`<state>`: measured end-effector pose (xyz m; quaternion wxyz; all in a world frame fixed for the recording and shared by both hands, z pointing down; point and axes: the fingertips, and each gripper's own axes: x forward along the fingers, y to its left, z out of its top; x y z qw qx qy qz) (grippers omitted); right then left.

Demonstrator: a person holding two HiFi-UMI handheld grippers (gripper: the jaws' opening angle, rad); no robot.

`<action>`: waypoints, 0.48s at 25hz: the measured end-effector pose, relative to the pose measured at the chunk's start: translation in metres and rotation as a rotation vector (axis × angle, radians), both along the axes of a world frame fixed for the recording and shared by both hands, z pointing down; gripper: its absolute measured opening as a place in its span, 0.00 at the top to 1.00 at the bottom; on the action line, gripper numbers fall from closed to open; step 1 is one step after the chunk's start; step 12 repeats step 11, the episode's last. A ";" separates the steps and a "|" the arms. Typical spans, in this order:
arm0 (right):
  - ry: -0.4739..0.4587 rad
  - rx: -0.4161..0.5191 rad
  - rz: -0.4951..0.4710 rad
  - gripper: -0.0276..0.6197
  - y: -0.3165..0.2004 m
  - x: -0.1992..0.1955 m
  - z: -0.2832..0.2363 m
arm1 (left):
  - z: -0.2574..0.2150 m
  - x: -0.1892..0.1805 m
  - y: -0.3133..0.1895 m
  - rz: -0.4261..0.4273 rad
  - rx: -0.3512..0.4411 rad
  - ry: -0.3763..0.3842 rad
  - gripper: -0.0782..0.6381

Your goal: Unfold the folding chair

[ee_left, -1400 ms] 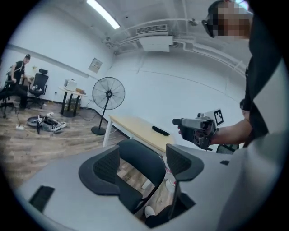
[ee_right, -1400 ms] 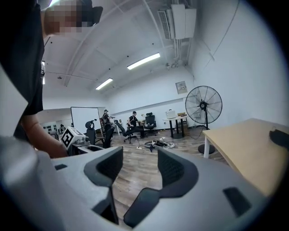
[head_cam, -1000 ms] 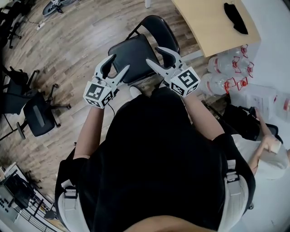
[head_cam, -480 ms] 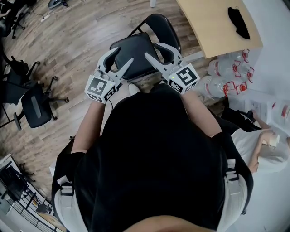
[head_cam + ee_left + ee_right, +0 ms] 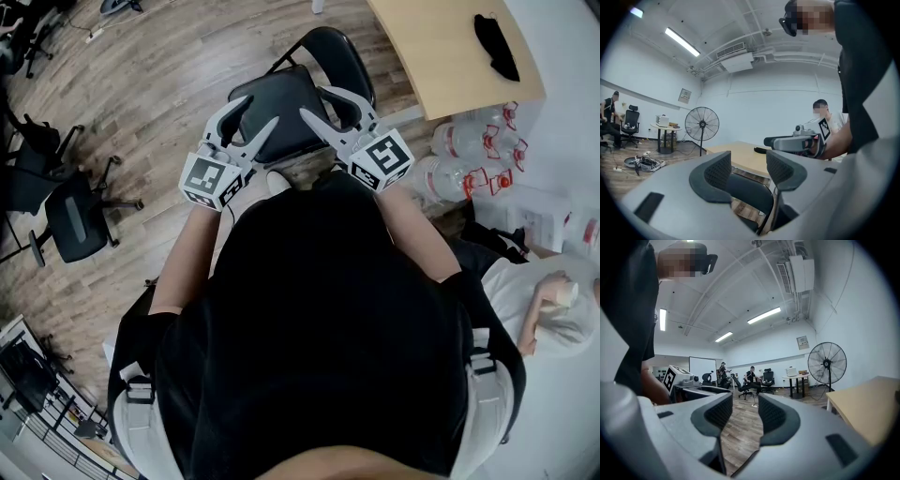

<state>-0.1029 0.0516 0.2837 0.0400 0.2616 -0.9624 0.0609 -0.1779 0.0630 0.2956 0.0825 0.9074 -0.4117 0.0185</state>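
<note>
The left claw (image 5: 260, 112) and the right claw (image 5: 314, 101) hover side by side just in front of the person, both pointing roughly level at the folding chair (image 5: 281, 94). Both sets of jaws have just been closing, yet the pads still stand apart in each gripper view. The left claw (image 5: 749, 171) frames the chair's dark backrest (image 5: 751, 196) in its gap without pressing on it, and the right claw (image 5: 745, 413) has only wooden floor (image 5: 740, 441) showing between its pads. The chair stands on the floor directly ahead, its black seat under the fingertips and its backrest beyond. From above the seat looks already let down, though the angle makes that hard to confirm. The narrowing jaws suggest a grip on the seat edges is being prepared, not yet made. Farther off, right of the chair, is a pale desk (image 5: 441, 56)
</note>
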 end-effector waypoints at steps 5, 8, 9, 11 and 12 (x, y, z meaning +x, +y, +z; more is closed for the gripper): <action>0.003 -0.002 -0.010 0.69 -0.002 0.000 0.001 | 0.000 0.002 -0.003 -0.002 0.003 -0.004 0.58; 0.001 -0.007 -0.020 0.69 -0.001 -0.001 0.001 | 0.000 0.001 -0.004 -0.006 0.001 -0.005 0.58; -0.001 -0.010 -0.023 0.69 -0.002 -0.001 0.001 | 0.000 0.002 -0.005 -0.007 0.000 -0.005 0.58; -0.005 -0.013 -0.027 0.69 -0.003 -0.002 0.001 | 0.000 0.002 -0.006 -0.009 -0.002 -0.005 0.58; -0.005 -0.013 -0.027 0.69 -0.003 -0.002 0.001 | 0.000 0.002 -0.006 -0.009 -0.002 -0.005 0.58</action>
